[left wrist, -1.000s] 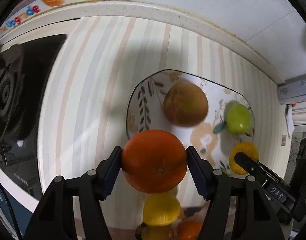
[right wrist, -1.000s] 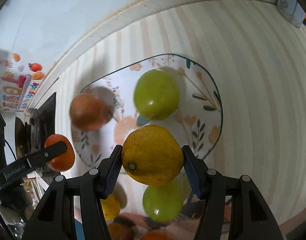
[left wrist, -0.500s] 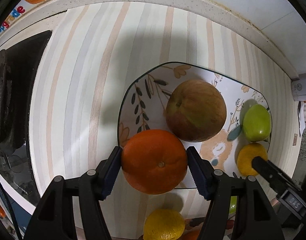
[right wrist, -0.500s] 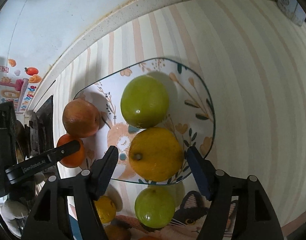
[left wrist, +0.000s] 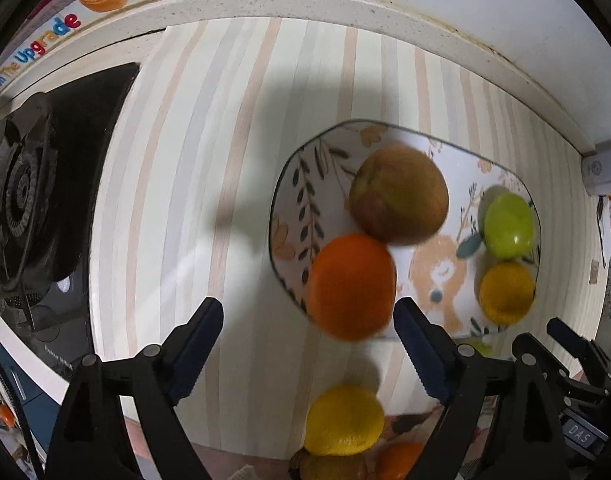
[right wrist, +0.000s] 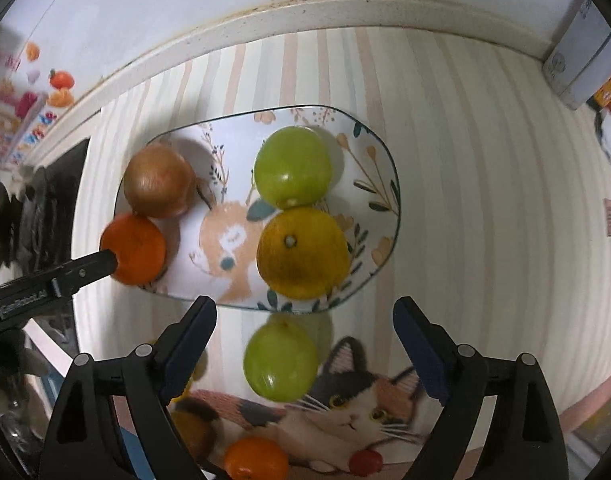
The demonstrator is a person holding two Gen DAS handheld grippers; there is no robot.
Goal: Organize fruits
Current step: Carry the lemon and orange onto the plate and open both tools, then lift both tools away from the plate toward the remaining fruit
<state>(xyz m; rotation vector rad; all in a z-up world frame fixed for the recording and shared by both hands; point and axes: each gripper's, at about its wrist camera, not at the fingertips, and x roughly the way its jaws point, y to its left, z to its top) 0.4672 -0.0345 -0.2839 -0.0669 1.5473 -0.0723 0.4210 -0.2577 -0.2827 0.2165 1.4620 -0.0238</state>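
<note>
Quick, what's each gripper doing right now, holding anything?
Left gripper: open, holding nothing; orange released on plate.
Right gripper: open, empty.

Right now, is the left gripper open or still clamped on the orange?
Open. The left gripper has its jaws spread wide, and the orange sits free at the plate edge.

Beyond the open jaws, one plate [right wrist: 389,184] is seen bearing four fruits: one brown apple [right wrist: 157,182], one orange [right wrist: 135,250], one green fruit [right wrist: 291,168] and one yellow citrus [right wrist: 303,252], while nearer the jaws one more green fruit [right wrist: 280,362] is counted.
</note>
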